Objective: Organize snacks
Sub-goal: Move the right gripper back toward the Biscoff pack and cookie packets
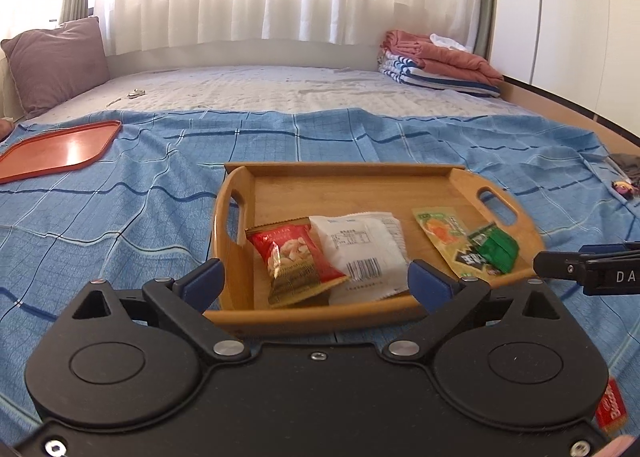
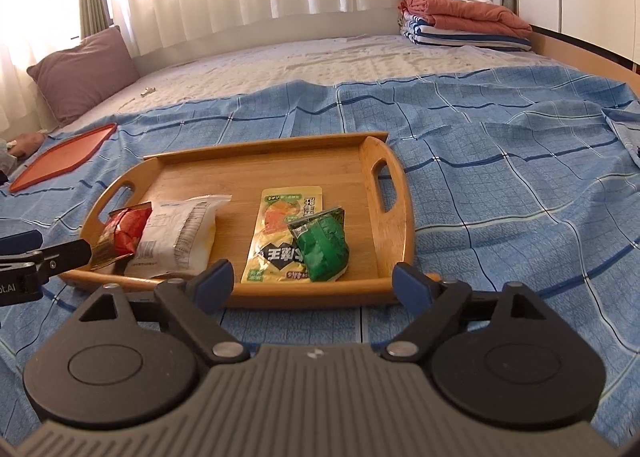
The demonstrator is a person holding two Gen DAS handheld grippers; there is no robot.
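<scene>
On the bed, the wooden tray [image 2: 394,193] holds four snack packets: red [image 1: 296,263], white [image 1: 366,249], yellow [image 2: 280,233], green [image 2: 322,247]. I hold both left gripper [image 1: 316,277] and right gripper [image 2: 312,279] jaws spread, empty. Placement step looks finished; next I must locate any remaining snack

The oblong light-brown wooden tray [image 2: 394,225] has a smooth, satiny grain. The red foil snack packet [image 1: 296,263], white plastic packet [image 1: 366,249], yellow sachet [image 2: 280,233] and green crinkled wrapper [image 2: 322,247] are glossy. The blue checked cotton sheet [image 2: 500,197] looks matt and creased. The flat orange plastic tray [image 1: 60,149] shines.
</scene>
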